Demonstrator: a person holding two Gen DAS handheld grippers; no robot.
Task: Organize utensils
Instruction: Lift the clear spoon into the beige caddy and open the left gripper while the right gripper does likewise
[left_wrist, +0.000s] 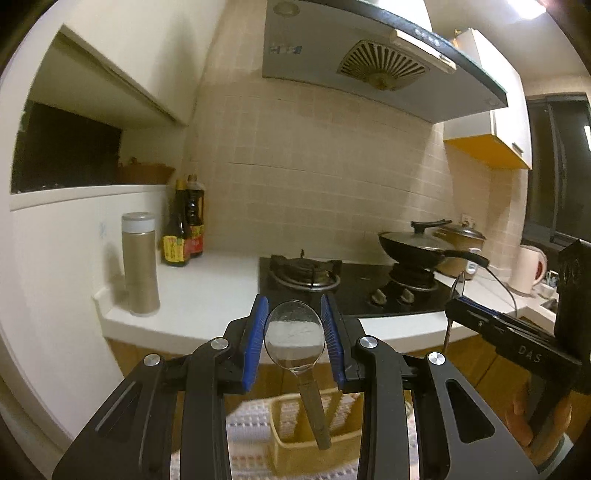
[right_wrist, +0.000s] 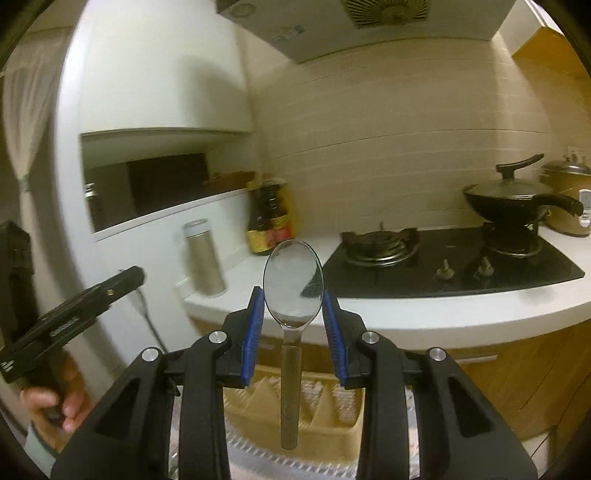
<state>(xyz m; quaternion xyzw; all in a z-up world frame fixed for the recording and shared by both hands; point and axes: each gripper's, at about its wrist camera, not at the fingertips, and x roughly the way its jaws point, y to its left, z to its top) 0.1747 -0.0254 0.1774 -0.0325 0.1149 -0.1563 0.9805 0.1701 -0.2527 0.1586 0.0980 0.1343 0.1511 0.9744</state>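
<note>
My left gripper is shut on a metal spoon, bowl up between the blue pads, handle hanging down over a beige plastic utensil basket. My right gripper is shut on a second metal spoon, bowl up, handle hanging straight down over the same beige basket. The basket sits on a checked cloth below both grippers. The right gripper also shows at the right of the left wrist view, and the left gripper shows at the left of the right wrist view.
A white counter holds a steel flask, two sauce bottles and a black gas hob. A lidded black wok, a rice cooker and a white kettle stand at the right. A range hood hangs above.
</note>
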